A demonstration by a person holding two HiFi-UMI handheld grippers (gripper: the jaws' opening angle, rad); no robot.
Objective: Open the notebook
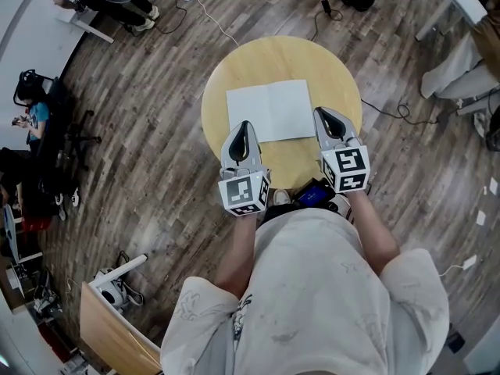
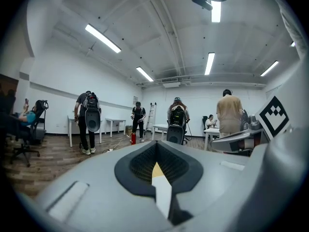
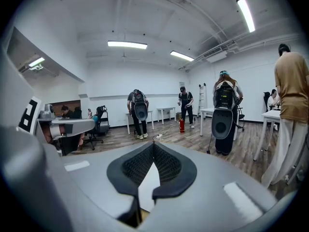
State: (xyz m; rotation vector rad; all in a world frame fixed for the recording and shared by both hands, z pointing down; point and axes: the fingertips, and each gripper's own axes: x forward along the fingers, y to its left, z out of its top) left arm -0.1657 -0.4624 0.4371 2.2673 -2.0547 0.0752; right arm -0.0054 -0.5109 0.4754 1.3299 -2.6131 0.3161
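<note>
Head view — notebook open on table; left gripper, right gripper closed.

The white notebook lies open flat on the round wooden table, pages seemingly blank.

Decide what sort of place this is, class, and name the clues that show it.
Probably a shared indoor workroom or lab: ceiling strip lights, white desks by the far wall, a wood-look floor, and several people standing about wearing backpack gear.
</note>
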